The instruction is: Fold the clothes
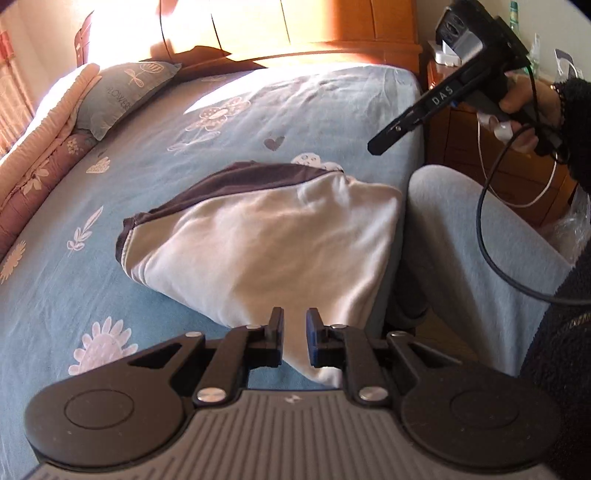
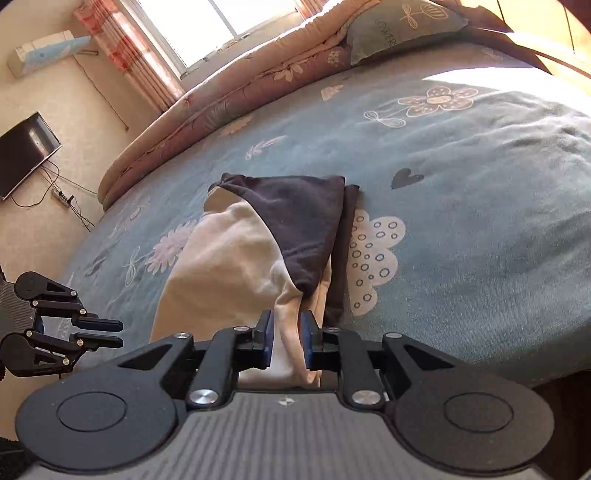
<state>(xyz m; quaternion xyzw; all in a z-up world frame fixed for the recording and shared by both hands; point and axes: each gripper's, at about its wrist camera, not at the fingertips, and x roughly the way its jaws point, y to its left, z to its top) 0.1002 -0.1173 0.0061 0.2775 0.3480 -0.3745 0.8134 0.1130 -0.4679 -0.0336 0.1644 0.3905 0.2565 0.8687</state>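
A folded cream garment (image 1: 258, 236) with a dark brown panel (image 2: 303, 229) lies near the bed's edge on the blue flowered sheet (image 1: 110, 258). My left gripper (image 1: 295, 325) hovers above its near corner, jaws a narrow gap apart, holding nothing; the cloth seen in the gap lies below. In the right wrist view the left gripper (image 2: 120, 332) hangs in the air at the left, empty. My right gripper (image 2: 287, 325) is also narrowly open over the garment's (image 2: 229, 266) near end. From the left it shows as the right gripper (image 1: 375, 147) held in a hand (image 1: 517, 103), clear of the cloth.
A person's grey-trousered leg (image 1: 461, 240) stands against the bed's edge. A pillow (image 1: 125, 92) and a rolled quilt (image 1: 37, 147) lie along the far side, below a wooden headboard (image 1: 295, 26). A nightstand (image 1: 480, 147) stands at the right. A television (image 2: 26, 155) hangs on the wall.
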